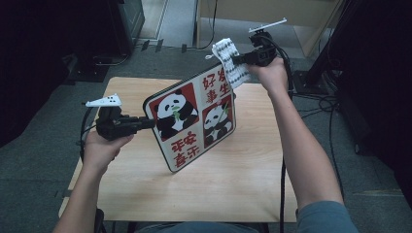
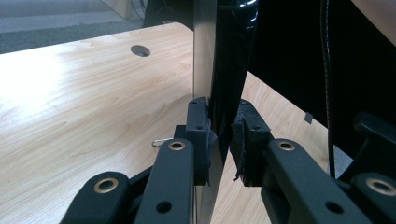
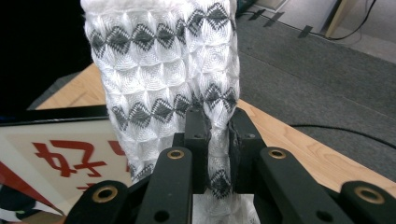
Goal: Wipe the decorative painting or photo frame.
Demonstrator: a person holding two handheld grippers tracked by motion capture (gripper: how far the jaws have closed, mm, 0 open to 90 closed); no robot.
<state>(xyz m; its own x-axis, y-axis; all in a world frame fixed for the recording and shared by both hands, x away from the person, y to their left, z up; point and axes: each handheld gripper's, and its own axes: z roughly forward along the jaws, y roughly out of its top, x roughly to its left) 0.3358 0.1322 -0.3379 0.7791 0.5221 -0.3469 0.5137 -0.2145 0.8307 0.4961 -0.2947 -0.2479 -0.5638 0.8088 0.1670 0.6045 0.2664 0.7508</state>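
A square panda board (image 1: 194,121) with red characters stands tilted on its lower corner on the wooden table (image 1: 145,184). My left gripper (image 1: 148,122) is shut on the board's left edge (image 2: 219,93), seen edge-on between the pads in the left gripper view. A white cloth (image 1: 231,65) with a grey diamond pattern hangs over the board's top right corner. My right gripper (image 1: 240,59) is shut on that cloth (image 3: 168,65), which bunches between its pads, above the board's printed face (image 3: 56,149).
The table has a round cable hole (image 2: 140,50) in its top. Grey carpet (image 1: 350,160) surrounds the table, with cables (image 1: 320,104) on the floor at the right and dark furniture (image 1: 43,53) at the back left.
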